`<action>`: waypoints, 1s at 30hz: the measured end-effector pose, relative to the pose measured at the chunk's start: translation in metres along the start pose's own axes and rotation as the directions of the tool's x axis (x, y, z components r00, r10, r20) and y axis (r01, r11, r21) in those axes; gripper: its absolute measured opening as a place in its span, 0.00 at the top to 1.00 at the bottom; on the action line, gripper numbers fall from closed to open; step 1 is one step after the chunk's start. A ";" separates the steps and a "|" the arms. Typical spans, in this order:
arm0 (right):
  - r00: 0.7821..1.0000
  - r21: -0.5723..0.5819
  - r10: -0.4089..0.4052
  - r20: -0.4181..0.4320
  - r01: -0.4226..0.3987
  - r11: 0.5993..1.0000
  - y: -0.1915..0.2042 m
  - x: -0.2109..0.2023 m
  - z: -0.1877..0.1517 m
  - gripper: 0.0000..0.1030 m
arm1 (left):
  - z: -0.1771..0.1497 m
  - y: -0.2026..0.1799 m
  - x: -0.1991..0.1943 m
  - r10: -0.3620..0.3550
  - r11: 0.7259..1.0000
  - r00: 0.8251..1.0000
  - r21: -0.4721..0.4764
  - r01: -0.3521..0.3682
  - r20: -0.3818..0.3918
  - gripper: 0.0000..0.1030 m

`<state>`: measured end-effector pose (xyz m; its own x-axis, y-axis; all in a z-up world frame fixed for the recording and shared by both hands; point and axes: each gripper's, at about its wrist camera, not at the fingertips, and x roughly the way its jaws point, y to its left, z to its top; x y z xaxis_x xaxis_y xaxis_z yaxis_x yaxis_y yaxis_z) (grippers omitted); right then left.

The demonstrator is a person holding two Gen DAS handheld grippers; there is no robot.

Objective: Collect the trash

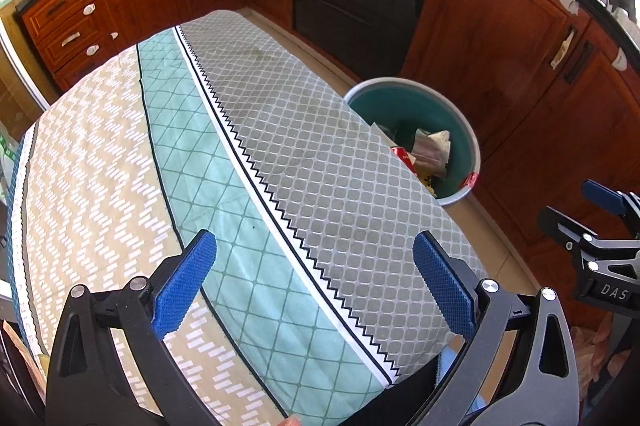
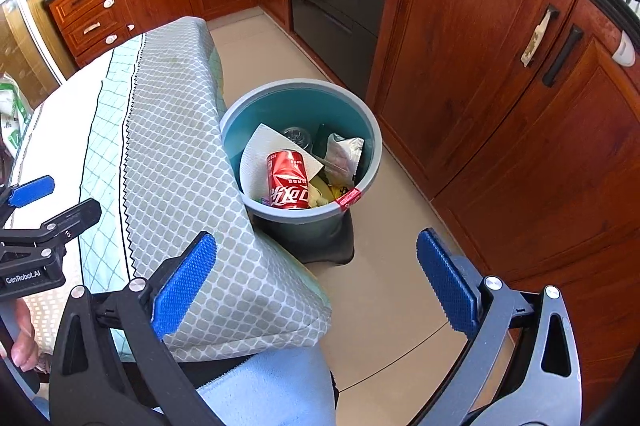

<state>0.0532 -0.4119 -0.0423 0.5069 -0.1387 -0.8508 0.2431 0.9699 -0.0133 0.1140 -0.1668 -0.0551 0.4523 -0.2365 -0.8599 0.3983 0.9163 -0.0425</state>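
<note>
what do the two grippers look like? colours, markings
Both match: the left gripper and right gripper have black angular linkage arms, silver round pivot bolts and blue textured rubber finger pads. White lettering on the bodies: "GenRobot.AI" on the left, "DAS" partly visible on the right. No cables visible.

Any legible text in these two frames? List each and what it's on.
"GenRobot.AI": white print on the black body of the left tongs, seen from the right wrist.
"DAS": partial white letters on the black body of the right tongs, cut by the frame edge.
Red crushed soda can in the round teal plastic bin: white script logo and small print, not readable.
Red label on the bin rim: too small to read.
</note>
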 end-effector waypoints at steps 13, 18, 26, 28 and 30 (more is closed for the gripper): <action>0.999 0.003 0.047 -0.001 -0.047 0.999 0.010 0.002 -0.008 0.07 | -0.007 0.007 -0.011 0.003 1.000 1.000 -0.028 -0.003 0.023 0.04; 0.998 -0.009 0.054 -0.015 -0.054 0.998 0.016 0.007 -0.007 0.07 | -0.007 0.010 -0.009 0.006 1.000 1.000 -0.029 -0.006 0.016 0.04; 0.998 -0.012 0.060 -0.028 -0.060 0.998 0.019 0.013 -0.006 0.07 | -0.007 0.012 -0.004 0.013 0.999 1.000 -0.036 -0.013 0.007 0.04; 0.998 -0.010 0.063 -0.032 -0.063 0.998 0.019 0.015 -0.005 0.06 | -0.007 0.012 -0.003 0.016 0.999 1.000 -0.035 -0.016 0.005 0.04; 0.997 -0.011 0.063 -0.035 -0.064 0.998 0.020 0.016 -0.004 0.07 | -0.006 0.012 -0.002 0.017 0.999 1.000 -0.036 -0.017 0.002 0.04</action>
<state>0.0627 -0.3943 -0.0588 0.4923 -0.0701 -0.8676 0.2016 0.9788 0.0354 0.1127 -0.1531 -0.0569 0.4607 -0.2213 -0.8595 0.3614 0.9313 -0.0461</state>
